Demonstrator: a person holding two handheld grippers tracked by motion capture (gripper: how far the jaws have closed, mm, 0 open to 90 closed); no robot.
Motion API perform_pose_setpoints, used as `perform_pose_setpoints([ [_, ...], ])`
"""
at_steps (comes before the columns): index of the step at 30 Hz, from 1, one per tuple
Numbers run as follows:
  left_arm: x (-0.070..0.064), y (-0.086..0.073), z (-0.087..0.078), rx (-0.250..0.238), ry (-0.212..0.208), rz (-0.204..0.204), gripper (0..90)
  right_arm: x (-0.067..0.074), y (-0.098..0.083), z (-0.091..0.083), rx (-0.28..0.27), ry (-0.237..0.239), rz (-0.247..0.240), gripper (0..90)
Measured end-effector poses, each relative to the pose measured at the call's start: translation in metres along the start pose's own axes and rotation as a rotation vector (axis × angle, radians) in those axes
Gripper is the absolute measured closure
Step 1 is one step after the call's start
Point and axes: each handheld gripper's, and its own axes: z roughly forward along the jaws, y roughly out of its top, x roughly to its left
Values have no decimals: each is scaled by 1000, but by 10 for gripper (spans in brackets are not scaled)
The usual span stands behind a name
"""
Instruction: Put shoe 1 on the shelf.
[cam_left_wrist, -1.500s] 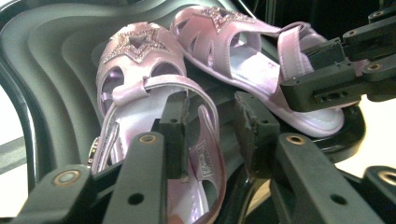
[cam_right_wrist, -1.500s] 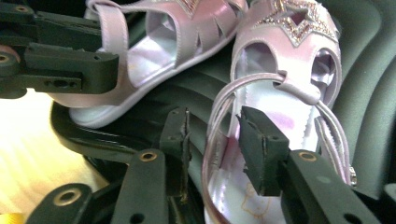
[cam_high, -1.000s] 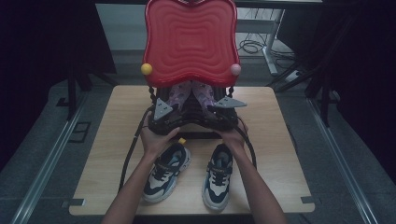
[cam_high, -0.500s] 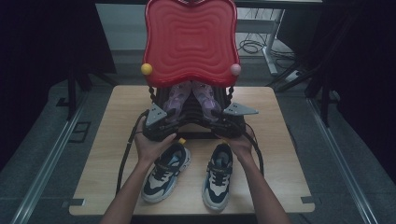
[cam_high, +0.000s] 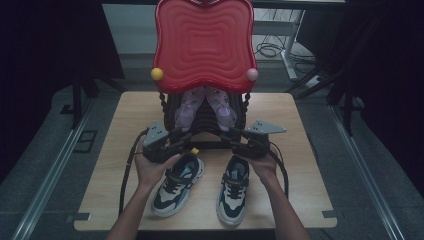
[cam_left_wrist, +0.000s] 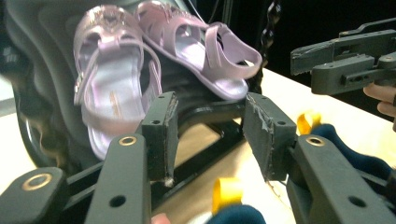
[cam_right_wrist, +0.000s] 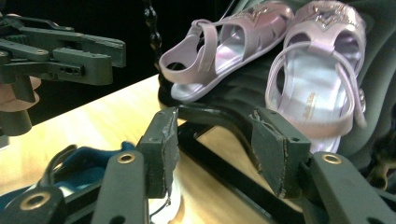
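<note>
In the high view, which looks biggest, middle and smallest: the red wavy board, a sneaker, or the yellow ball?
1. The red wavy board looks by far the largest.
2. The left sneaker comes next; the right sneaker looks about the same size.
3. The yellow ball looks smallest, about like the pink ball.

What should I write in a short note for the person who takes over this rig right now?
Left gripper: open, holds nothing, in front of the rack's base.
Right gripper: open, holds nothing, also facing the rack.
Two purple sandals lie on the black rack under the red board. Two sneakers stand on the table near the person's hands.
Done: nothing gripped at this moment.
Left: probably to grip a sandal or a sneaker; which comes next I cannot tell.
</note>
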Motion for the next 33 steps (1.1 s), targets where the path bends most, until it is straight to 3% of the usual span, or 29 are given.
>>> perform_pose_setpoints([
  [5, 1, -13, -14, 29, -22, -24, 545, 5, -10, -10, 15, 18, 5, 494],
  [13, 6, -32, -34, 60, -15, -54, 532, 12, -28, -23, 37, 21, -10, 484],
  [25, 13, -59, -57, 96, -8, -110, 523, 8, -53, -47, 54, 34, 25, 490],
  [28, 14, -63, -61, 78, 15, -121, 529, 8, -57, -51, 56, 47, 15, 494],
  [33, 16, -66, -64, 92, 18, -129, 529, 8, -62, -57, 53, 44, 25, 494],
])
